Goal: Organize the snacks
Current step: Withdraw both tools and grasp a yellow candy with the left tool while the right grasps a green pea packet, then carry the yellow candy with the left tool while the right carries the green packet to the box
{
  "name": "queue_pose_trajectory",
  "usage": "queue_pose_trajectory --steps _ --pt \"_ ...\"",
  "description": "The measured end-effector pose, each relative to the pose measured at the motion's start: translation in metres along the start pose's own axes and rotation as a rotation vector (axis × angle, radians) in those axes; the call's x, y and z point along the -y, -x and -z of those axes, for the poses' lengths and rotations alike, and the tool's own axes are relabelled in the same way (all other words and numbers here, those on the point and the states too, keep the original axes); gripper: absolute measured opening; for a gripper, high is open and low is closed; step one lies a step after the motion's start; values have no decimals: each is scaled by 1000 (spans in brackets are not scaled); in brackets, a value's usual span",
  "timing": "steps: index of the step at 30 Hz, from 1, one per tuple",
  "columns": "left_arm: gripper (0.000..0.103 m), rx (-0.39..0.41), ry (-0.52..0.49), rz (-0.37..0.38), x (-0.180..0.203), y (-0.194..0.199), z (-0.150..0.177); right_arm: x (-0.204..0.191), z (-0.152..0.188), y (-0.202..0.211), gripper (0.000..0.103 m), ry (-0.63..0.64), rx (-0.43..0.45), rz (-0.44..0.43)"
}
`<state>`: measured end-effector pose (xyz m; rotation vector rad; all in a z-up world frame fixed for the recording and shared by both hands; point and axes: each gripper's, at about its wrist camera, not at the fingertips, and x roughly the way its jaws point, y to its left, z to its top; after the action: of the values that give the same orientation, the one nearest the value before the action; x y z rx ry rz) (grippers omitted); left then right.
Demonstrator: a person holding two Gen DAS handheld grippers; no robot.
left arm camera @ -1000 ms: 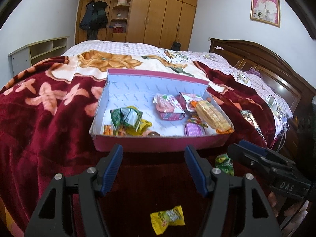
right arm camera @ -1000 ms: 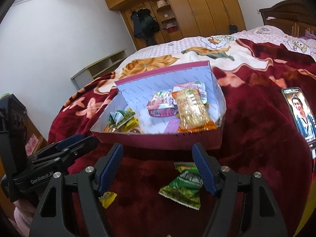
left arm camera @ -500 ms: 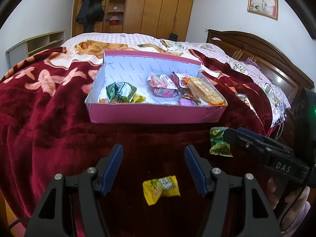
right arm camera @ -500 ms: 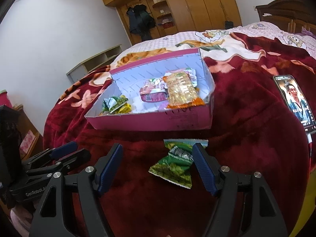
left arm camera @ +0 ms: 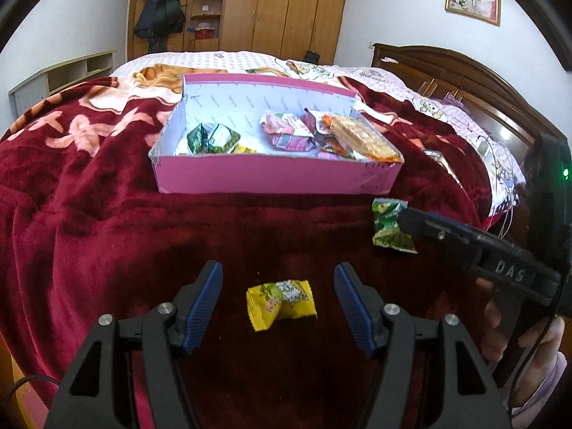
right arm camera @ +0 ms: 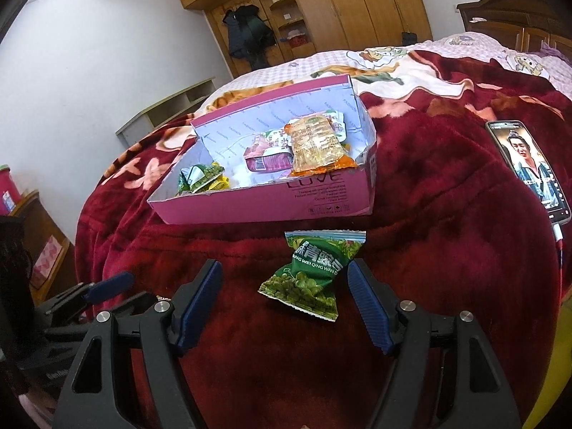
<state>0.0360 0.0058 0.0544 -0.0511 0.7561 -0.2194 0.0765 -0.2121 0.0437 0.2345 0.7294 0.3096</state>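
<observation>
A pink box [left arm camera: 275, 178] lined in white sits on the red blanket and holds several snack packets, an orange cracker pack [left arm camera: 361, 139] among them. In front of it a yellow candy packet [left arm camera: 280, 302] lies on the blanket between the blue pads of my left gripper [left arm camera: 278, 267], which is open and does not touch it. A green pea packet [right arm camera: 311, 275] lies between the pads of my right gripper [right arm camera: 284, 264], close to the right-hand pad; that gripper is open too. The box [right arm camera: 250, 207] is just beyond the packet. The left wrist view also shows the green packet [left arm camera: 388, 228].
A phone [right arm camera: 529, 168] with a lit screen lies on the blanket at the right, on a cable. The wooden headboard [left arm camera: 464, 71] is far right and wardrobes [left arm camera: 286, 10] stand behind. A low shelf [left arm camera: 60, 75] is at the left. A hand [left arm camera: 529, 350] holds the right gripper.
Both grippers have moved down and back toward the near blanket. The yellow packet now sits between the left pads and the green packet between the right pads. The jaws keep the same width.
</observation>
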Motion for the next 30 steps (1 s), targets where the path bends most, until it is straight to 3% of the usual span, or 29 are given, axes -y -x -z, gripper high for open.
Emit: queue_pose_trajectory --steps 4,11,18,30 --pt "68 -5 -13 -18 2 -5 6 2 0 1 74 -7 2 1" --pt "47 -29 -32 -33 6 -17 17 4 2 -1 74 -16 -4 1" --pt "38 10 -73 -58 11 -16 20 8 3 -4 74 -29 -13 4" --pt "36 63 -16 -78 -8 -19 1 12 5 -18 74 -46 -41 26"
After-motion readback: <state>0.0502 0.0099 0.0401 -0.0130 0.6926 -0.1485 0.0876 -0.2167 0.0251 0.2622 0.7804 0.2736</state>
